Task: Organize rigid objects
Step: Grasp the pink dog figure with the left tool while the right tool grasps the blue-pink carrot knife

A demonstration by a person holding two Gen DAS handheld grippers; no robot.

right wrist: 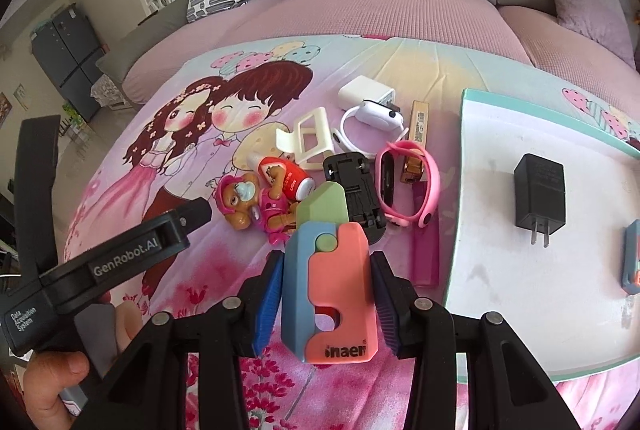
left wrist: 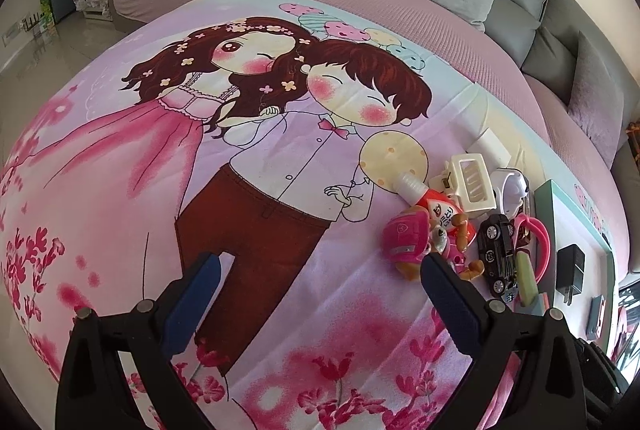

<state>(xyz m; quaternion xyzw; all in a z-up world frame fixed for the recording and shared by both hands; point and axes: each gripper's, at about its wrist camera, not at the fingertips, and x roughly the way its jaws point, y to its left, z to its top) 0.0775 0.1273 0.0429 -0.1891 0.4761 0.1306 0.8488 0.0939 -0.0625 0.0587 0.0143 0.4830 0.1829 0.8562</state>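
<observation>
Right gripper (right wrist: 326, 294) is clamping the coral-blue toy knife (right wrist: 326, 286), lifted above the toy pile (right wrist: 320, 170), apparently clear of it. Left gripper (left wrist: 320, 270) is hovering wide open, empty.

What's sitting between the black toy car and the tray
In the right wrist view, a pink wristband lies between the black toy car and the tray.

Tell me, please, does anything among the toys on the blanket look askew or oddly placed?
Yes: the black toy car lies upside down, its underside and wheels facing up, wedged between the toy puppy and the pink wristband. The pile itself is jumbled, with items touching and overlapping. Nothing looks broken or spilled.
</observation>
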